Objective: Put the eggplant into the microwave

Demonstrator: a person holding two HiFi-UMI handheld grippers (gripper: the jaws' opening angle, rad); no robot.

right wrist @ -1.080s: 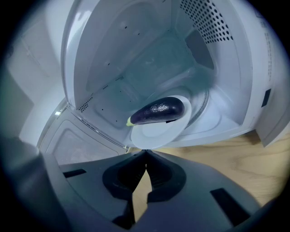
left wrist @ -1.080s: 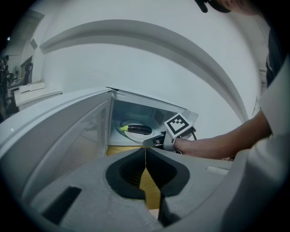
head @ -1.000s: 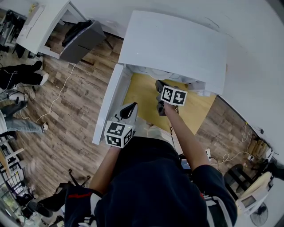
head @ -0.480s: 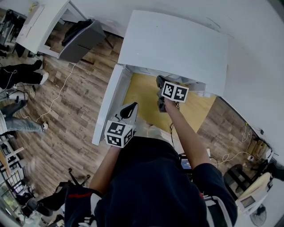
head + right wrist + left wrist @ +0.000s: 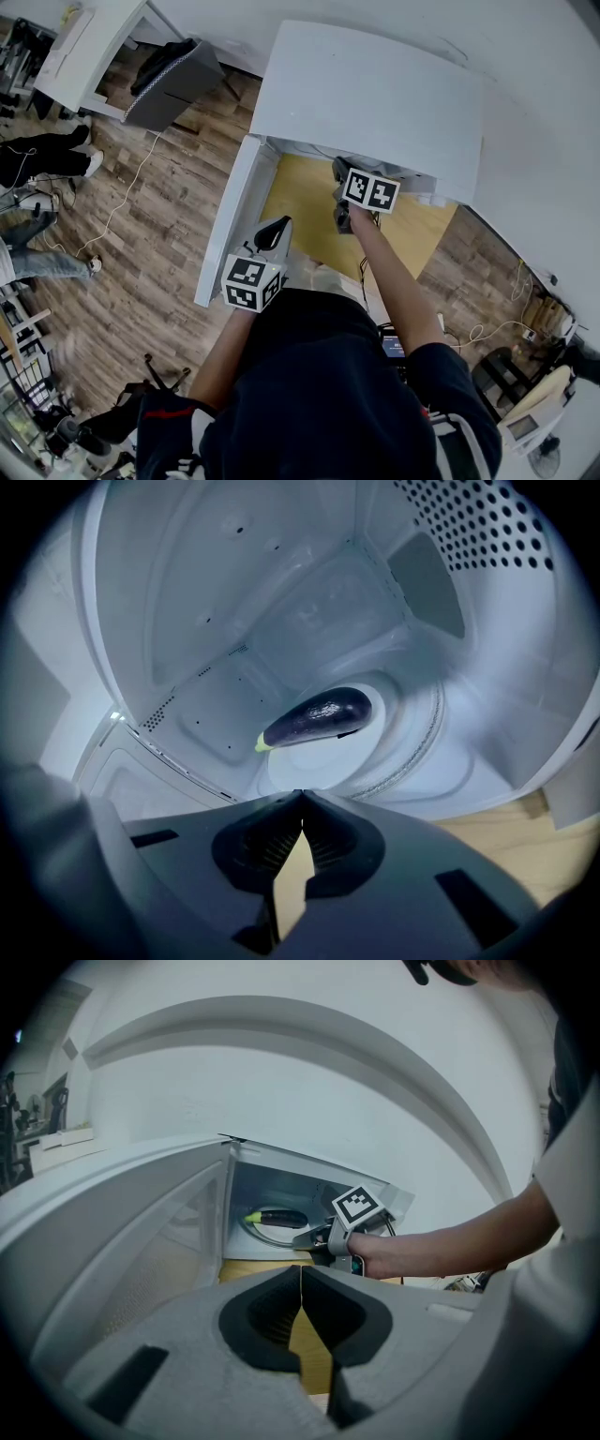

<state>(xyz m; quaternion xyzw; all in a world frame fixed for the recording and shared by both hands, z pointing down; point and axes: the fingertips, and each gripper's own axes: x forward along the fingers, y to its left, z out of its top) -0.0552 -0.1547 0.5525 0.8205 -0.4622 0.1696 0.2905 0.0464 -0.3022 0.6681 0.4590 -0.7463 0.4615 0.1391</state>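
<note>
On the yellow tabletop (image 5: 298, 202), the microwave (image 5: 366, 98), eggplant (image 5: 319, 716) inside; plank floor (image 5: 159, 230) around (left claw (image 5: 301, 1271), right claw (image 5: 301, 796): both together, empty).

Both grippers closed, nothing held.
The left gripper (image 5: 301, 1277) sits close to the body, jaws together; the right gripper (image 5: 300, 801) reaches ahead on an outstretched right arm (image 5: 389, 281), jaws together.

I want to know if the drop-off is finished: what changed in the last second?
Only the right tongs shifted, slightly toward the microwave opening. They are shut and empty, with the eggplant lying on the turntable beyond them. The left tongs, also shut, and the open door stayed put.
</note>
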